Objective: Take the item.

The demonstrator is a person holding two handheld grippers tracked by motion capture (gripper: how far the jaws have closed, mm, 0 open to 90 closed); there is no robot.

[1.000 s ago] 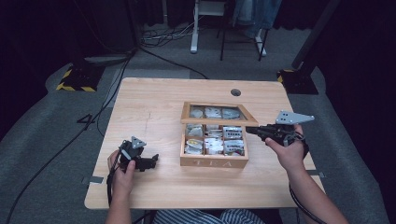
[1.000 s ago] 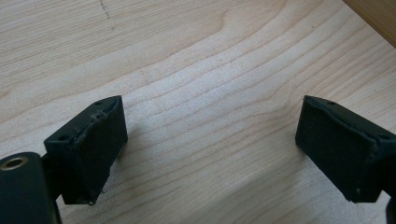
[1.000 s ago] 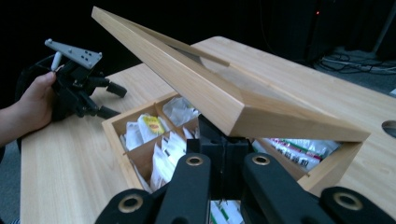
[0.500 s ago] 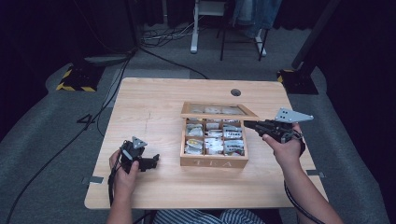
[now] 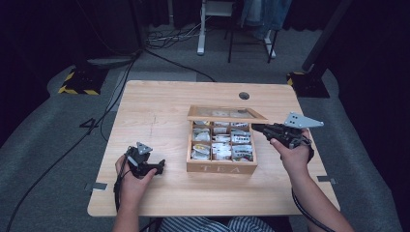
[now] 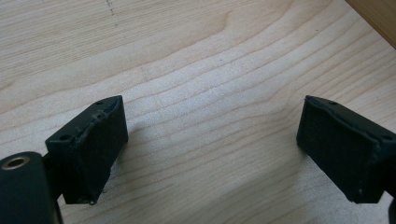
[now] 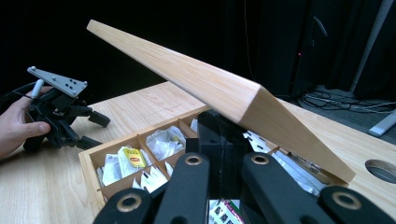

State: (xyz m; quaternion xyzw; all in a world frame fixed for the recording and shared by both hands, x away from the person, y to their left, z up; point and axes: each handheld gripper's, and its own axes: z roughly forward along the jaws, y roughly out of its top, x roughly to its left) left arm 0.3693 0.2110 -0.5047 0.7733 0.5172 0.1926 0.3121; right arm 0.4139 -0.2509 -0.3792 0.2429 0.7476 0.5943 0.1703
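A pale wooden desk (image 5: 159, 111) stands on grey carpet (image 5: 43, 125); black cables (image 5: 169, 41) trail toward dark curtains (image 5: 87, 24).

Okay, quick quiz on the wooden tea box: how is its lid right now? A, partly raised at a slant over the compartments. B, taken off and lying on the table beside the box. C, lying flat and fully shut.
A: in the right gripper view the lid slants up over the tea box, leaving the tea bags in its compartments showing, with the shut right hand-held gripper under its edge.
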